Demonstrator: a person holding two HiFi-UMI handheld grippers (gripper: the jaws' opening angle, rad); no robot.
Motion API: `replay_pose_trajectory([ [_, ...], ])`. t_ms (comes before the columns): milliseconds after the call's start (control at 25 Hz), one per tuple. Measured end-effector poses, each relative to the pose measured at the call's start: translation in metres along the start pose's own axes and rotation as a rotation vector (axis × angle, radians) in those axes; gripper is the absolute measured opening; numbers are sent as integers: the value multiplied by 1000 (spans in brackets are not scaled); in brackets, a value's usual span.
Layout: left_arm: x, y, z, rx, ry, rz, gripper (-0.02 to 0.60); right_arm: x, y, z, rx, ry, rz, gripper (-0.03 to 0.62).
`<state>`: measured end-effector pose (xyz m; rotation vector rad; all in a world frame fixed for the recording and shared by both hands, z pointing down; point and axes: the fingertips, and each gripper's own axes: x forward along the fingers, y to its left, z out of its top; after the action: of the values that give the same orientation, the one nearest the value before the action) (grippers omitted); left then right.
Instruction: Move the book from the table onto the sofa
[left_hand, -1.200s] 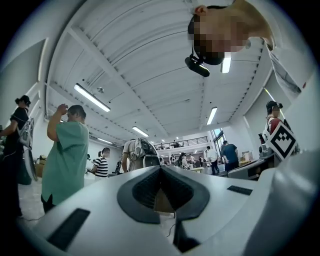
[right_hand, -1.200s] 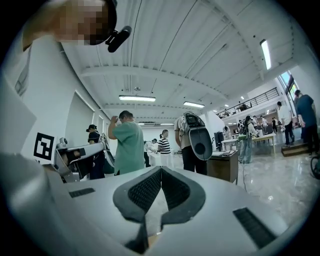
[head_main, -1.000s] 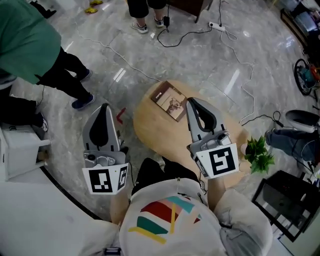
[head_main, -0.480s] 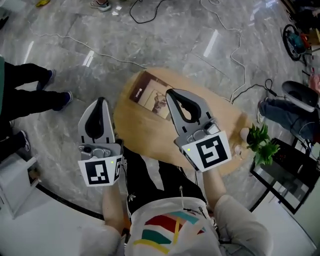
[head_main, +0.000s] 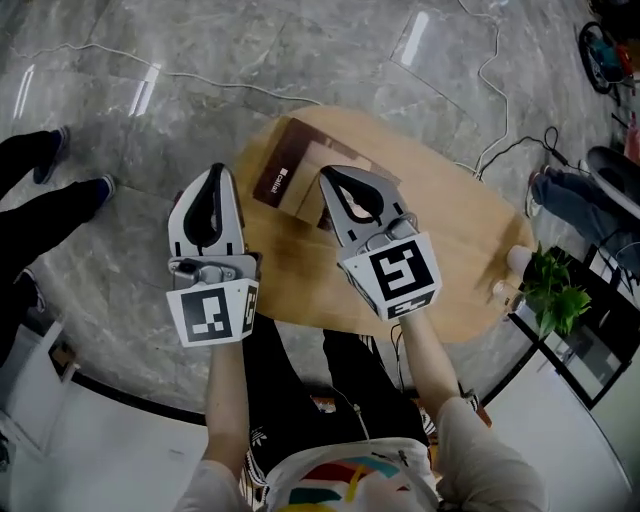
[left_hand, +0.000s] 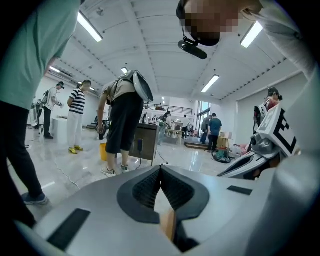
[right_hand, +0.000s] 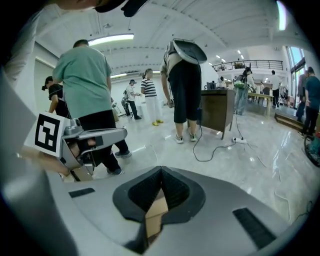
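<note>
I read the book (head_main: 300, 160), at the table's far left edge, as dark brown with a paler tan panel and white lettering. The table (head_main: 450, 240) is light honey wood. The left gripper (head_main: 214, 172) and right gripper (head_main: 328, 178) are grey and black, each with black-on-white square markings. The floor (head_main: 330, 60) is grey veined marble. The plant (head_main: 555, 295) is green.

**A:** anyone see how much room there is round the table (head_main: 450, 250)?

**B:** plenty tbh. The wood top is mostly bare from the book (head_main: 290, 170) right across to the plant (head_main: 555, 295) just off its right end. The floor (head_main: 130, 260) on the left is open, just someone's legs (head_main: 40, 190) at the far edge. Cables (head_main: 483, 72) trail behind the table, and a black rack (head_main: 590, 350) crowds the right side.
</note>
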<state>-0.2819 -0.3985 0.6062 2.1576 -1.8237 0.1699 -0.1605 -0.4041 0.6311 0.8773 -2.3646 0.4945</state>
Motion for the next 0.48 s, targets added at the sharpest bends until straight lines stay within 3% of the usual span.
replay_pose_trajectory([
  [200,20,7,-56,-14,58,-46,6,38,-3,-65,41,150,-17,14],
  [480,42,29,-89,-34,96,-42,6,74,-2,-93,-7,245,-52,14],
])
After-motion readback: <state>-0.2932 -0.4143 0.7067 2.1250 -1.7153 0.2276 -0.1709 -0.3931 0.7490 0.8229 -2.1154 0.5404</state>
